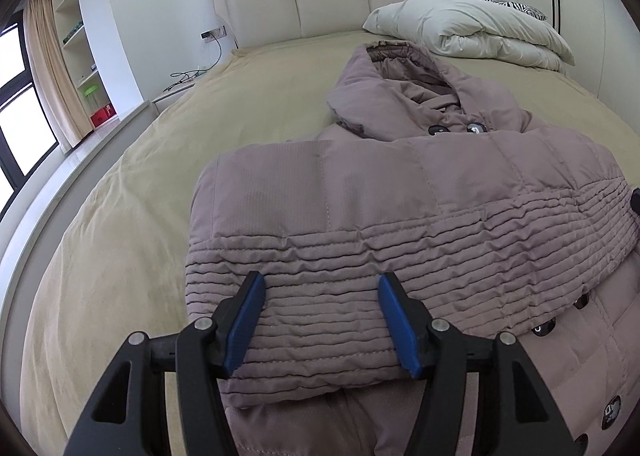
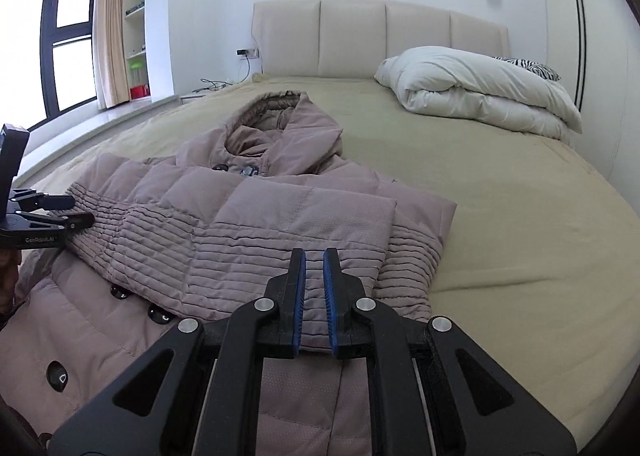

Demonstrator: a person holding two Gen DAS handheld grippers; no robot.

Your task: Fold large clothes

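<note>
A mauve padded coat [image 1: 400, 184] [image 2: 260, 216] lies front up on the bed, its hood [image 1: 400, 84] [image 2: 276, 124] toward the headboard. Both sleeves are folded in across the chest. My left gripper [image 1: 320, 278] [image 2: 82, 210] stands open just over the ribbed cuff of the left sleeve [image 1: 320, 320]; the cloth shows between the jaws, and the pads do not press it. My right gripper [image 2: 315, 254] is shut above the other folded sleeve [image 2: 304, 224], with only a thin slit between its blue pads and nothing visibly in them. Dark buttons [image 2: 158, 314] run down the front.
The tan bed sheet [image 1: 160, 176] [image 2: 500, 216] spreads wide on both sides of the coat. A folded white duvet [image 1: 480, 28] [image 2: 480, 88] and a zebra pillow [image 2: 536, 70] sit by the padded headboard [image 2: 360, 36]. Left of the bed are a window, a curtain and shelves.
</note>
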